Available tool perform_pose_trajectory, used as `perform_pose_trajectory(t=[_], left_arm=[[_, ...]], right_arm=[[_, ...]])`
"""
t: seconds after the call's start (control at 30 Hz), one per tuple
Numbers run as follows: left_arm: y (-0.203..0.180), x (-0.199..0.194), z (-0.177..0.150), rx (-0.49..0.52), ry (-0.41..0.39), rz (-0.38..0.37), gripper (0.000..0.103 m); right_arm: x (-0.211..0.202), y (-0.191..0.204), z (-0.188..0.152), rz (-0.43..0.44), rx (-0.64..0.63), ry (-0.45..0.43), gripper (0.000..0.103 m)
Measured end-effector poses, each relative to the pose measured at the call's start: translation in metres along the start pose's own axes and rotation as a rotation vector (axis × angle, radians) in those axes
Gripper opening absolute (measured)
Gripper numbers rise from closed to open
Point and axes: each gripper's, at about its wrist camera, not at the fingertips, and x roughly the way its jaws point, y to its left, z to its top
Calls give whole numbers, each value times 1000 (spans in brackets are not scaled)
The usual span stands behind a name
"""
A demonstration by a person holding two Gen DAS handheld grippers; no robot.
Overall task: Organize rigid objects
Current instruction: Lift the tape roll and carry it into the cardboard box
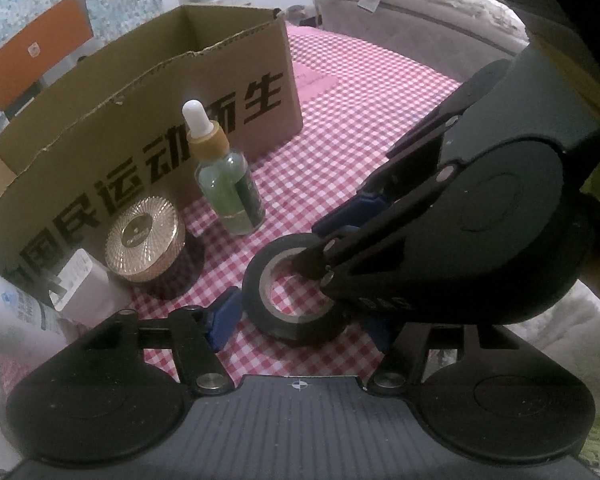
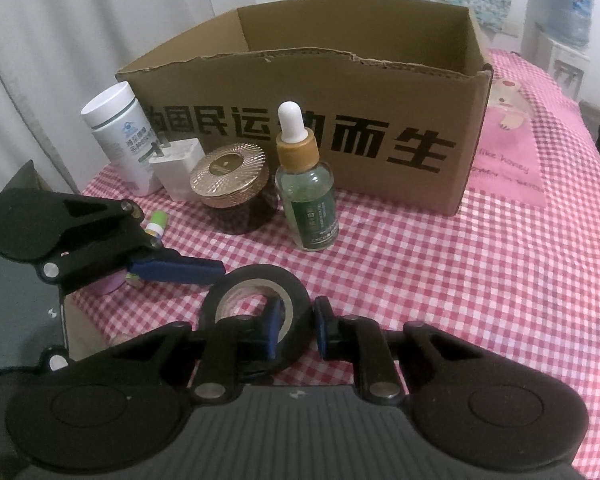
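Tape is the thing in play: a black roll of tape (image 2: 256, 300) lies flat on the red-and-white checked cloth (image 2: 440, 280) of the bench, a little in front of the cardboard box (image 2: 340, 120). The right gripper (image 2: 296, 332) has its jaws pinched on the roll's wall, one blue pad inside the ring and the other against the outer face. From the left wrist view the same roll (image 1: 296, 292) sits between the spread jaws of the left gripper (image 1: 300, 320), whose pads stand clear of it on both sides; the right gripper (image 1: 328, 264) comes in from the right with one finger dipped into the hole.

Behind the roll stands a green dropper bottle (image 2: 310, 196) with a white bulb and a tan collar, upright, just in front of the box's printed face. To its left is a round jar with a ribbed gold lid (image 2: 230, 178), then a white plug adapter (image 2: 178, 168), and beyond that a white bottle (image 2: 118, 136), all close along the foot of the box. The box is open at the top, its front edge torn unevenly. Near the left gripper's (image 2: 180, 270) blue finger a small tube with a green cap (image 2: 158, 222) lies on the cloth, and something pink (image 2: 110, 282) shows under the gripper, too hidden to identify.
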Motion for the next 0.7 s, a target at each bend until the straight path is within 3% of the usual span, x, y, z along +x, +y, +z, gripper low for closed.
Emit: perform_pose_trajectory(t=[0.3, 0.5, 0.7], left_arm=[[0, -23, -1, 3, -62, 3, 64], [5, -65, 4, 13, -166, 55, 64], [29, -109, 13, -20, -271, 130, 64]], right_arm=[[-11, 5, 1, -33, 18, -22, 18], [-45, 25, 12, -75, -28, -110, 18], [-80, 51, 46, -72, -91, -230, 18]])
